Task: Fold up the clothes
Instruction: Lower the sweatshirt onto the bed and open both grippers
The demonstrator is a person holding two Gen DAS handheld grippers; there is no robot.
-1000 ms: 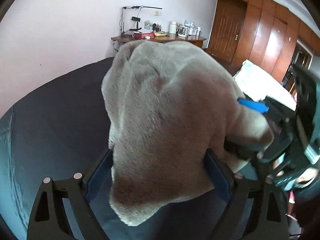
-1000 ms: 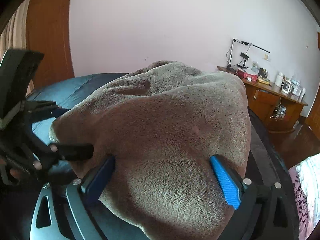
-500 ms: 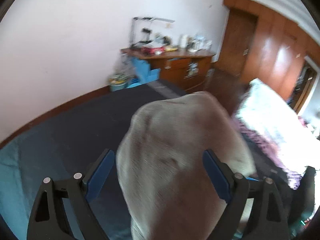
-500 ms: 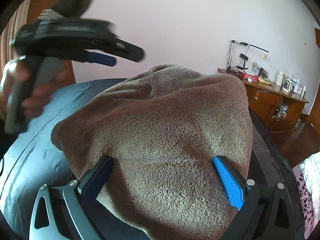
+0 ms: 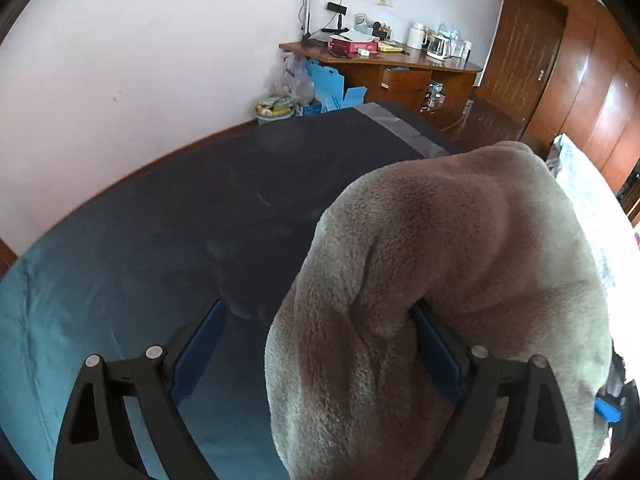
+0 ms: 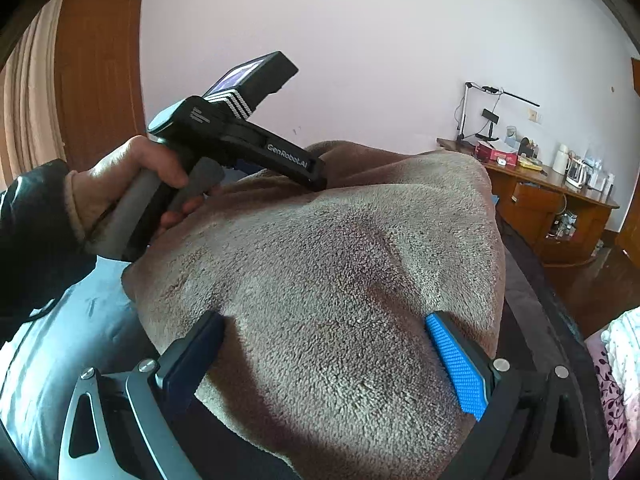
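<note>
A beige-brown fleece garment fills the right half of the left wrist view. It is draped over the right finger of my left gripper, whose jaws stand wide apart, with bare sheet showing by the left finger. In the right wrist view the same fleece bulges up between the spread fingers of my right gripper. Beyond it a hand holds the left gripper, its tip against the far fold. A blue pad of the right gripper peeks out at the lower right of the left view.
A dark blue bed sheet lies under everything. A wooden desk with a lamp, boxes and a kettle stands by the far wall. Brown wardrobes and floral bedding are on the right.
The left gripper has swung up and away from beside the right gripper, to the far side of the fleece. In its own view the fleece has slid right, uncovering the bed.
</note>
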